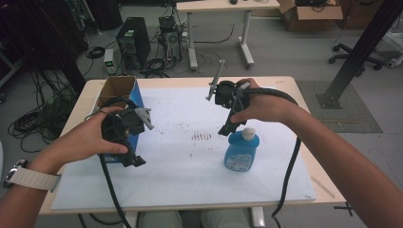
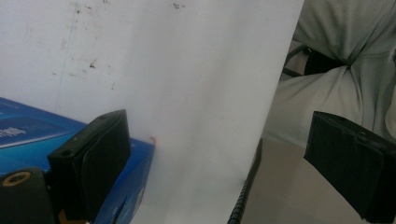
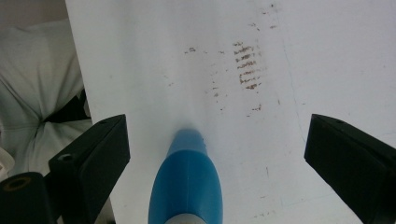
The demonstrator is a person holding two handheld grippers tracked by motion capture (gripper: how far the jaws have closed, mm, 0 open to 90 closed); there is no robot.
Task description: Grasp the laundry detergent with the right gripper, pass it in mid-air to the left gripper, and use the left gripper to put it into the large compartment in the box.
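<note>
Blue bottle (image 1: 241,151) with white cap stood upright on white mat (image 1: 190,180), right gripper (image 1: 227,129) just above it with jaws wide apart, holding nothing, left gripper (image 1: 134,160) likewise wide open and empty beside blue cardboard box (image 1: 137,97)

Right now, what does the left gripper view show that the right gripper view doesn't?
Left gripper view: the blue cardboard box beside the left hand-held gripper, whose jaws are open and empty. Right gripper view: the blue plastic bottle lying between the right hand-held gripper's open jaws, untouched, and brown smudges. Both: the white table mat and the person's light clothing.
</note>
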